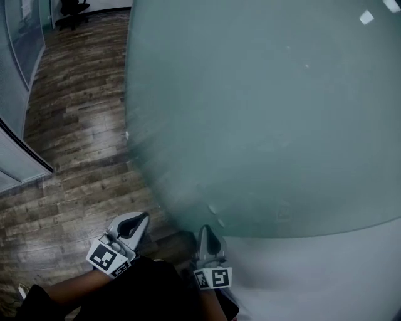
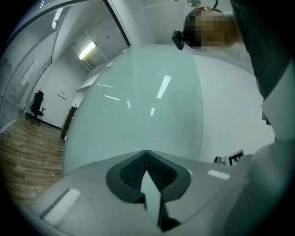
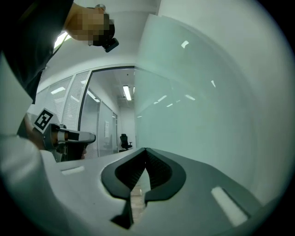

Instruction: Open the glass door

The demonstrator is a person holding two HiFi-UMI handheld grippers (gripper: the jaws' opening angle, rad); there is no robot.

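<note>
The frosted glass door (image 1: pixel 263 119) fills the upper right of the head view, with its left edge over the wooden floor. The left gripper (image 1: pixel 140 217) is low in that view, a little left of the door's edge, jaws shut with nothing between them. Just in front of the door's lower part is the right gripper (image 1: pixel 205 229), also shut and empty. In the left gripper view the shut left gripper (image 2: pixel 146 152) faces the glass door (image 2: pixel 138 110). In the right gripper view the shut right gripper (image 3: pixel 145 150) has the glass door (image 3: pixel 203 106) on its right. No handle shows.
Wooden floor (image 1: pixel 75 131) runs left of the door. A glass partition (image 1: pixel 19 37) lines the far left, and an office chair (image 1: pixel 72 11) stands at the back. A white surface (image 1: pixel 326 276) lies below the door at the lower right. The person's dark sleeves (image 1: pixel 138 291) are at the bottom.
</note>
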